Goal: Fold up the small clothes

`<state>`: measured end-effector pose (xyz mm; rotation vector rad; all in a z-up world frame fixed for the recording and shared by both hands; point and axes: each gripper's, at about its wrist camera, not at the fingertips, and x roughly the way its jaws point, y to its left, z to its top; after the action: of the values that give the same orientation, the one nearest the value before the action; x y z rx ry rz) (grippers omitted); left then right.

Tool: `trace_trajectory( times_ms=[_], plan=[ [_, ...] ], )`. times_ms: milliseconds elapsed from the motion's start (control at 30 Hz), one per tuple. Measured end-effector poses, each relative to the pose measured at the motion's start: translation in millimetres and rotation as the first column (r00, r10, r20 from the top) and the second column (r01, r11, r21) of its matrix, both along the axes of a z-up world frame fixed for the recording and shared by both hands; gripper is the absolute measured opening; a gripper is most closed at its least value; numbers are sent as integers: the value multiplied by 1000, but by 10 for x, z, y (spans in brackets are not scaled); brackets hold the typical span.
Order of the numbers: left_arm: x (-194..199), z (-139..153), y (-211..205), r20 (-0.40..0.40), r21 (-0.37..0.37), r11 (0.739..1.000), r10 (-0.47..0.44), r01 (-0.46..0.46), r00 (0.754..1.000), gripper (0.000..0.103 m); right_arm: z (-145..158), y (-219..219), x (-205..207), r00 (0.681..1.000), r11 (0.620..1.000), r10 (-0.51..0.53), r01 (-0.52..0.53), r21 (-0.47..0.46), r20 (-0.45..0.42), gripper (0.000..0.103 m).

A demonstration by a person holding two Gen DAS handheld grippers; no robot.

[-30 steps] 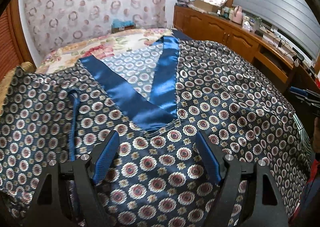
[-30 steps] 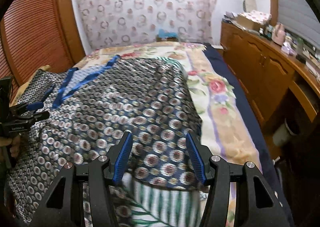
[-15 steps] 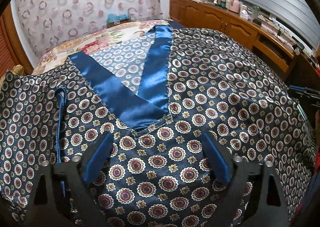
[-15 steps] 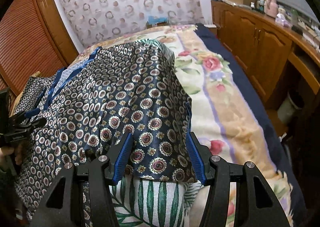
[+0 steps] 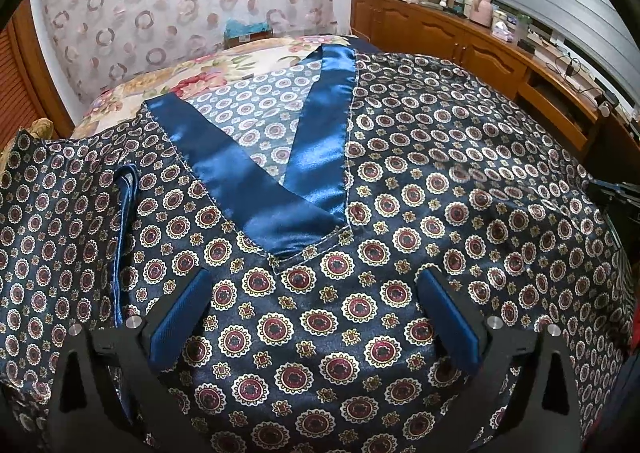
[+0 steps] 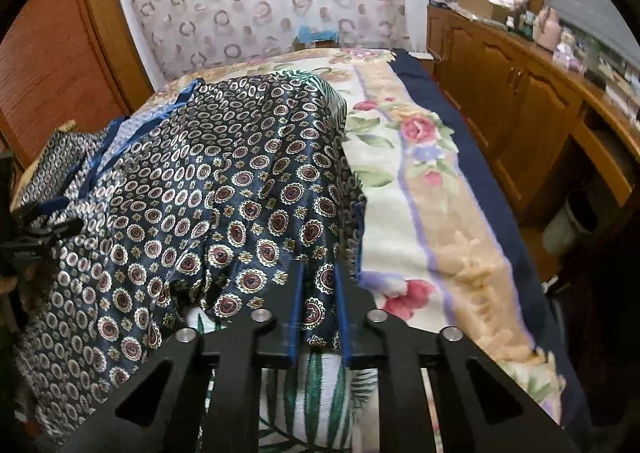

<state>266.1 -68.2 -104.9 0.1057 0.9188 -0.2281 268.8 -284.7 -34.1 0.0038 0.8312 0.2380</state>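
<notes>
Across the bed (image 6: 404, 213), on its floral cover, lies the task's garment — a satin robe (image 5: 400, 181) in dark blue printed with medallions, its plain blue collar band (image 5: 280, 189) crossing in a V at the neck. It looks thin, soft and slippery: by my judgement it will slide over itself and over the cover, hold no crease unaided and slip out of a shallow pinch. Best taken at a hem, a seam or the collar band, where the cloth is doubled and gives the pads something to bite.

The left gripper (image 5: 316, 317) hovers over the robe's chest just below the point of the V; its jaws are opening and stand wide, the printed cloth lying flat under the gap and neither pad pressing on it. The collar band sits just ahead of its fingertips.

The right gripper (image 6: 320, 309) is at the robe's near edge, where the garment ends over a leaf-print cloth (image 6: 320, 385) beneath. Its jaws are closing, with a fold of the robe's edge pinched between the blue pads — the fabric rises in a small ridge ahead of them. The bare floral cover lies just to its right
</notes>
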Motion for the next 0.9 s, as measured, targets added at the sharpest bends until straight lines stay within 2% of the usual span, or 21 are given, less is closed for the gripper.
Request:
trace_trajectory(
  times_ms=[100,200,300,400,533,633,900],
  plan=[
    [-44,46,31,23,-30,1000,-7,8,1000,100,75,83,-51,999,1000,2,-2,-15,39,4],
    [-217,238,82,111,-29,1000,-5,9,994,100,258,165,-154,993,1000,14,-11,-27,117,4],
    [-422,478,156,170,-83,996,-15,29,985,100,422,293,-253,982,998,47,-40,-41,184,4],
    [-665,687,250,204,-146,988,-21,52,979,100,573,494,-348,964,994,105,-97,-44,243,3],
    [-920,792,300,223,-130,990,-27,57,974,100,689,842,-445,936,979,203,-197,-49,288,3],
    [-1039,776,342,228,-111,993,-19,46,973,100,667,1098,-505,921,963,269,-264,-57,283,3],
    [-1237,752,399,265,-158,985,-30,74,964,100,300,1433,-609,910,925,378,-377,-38,169,4]
  ],
)
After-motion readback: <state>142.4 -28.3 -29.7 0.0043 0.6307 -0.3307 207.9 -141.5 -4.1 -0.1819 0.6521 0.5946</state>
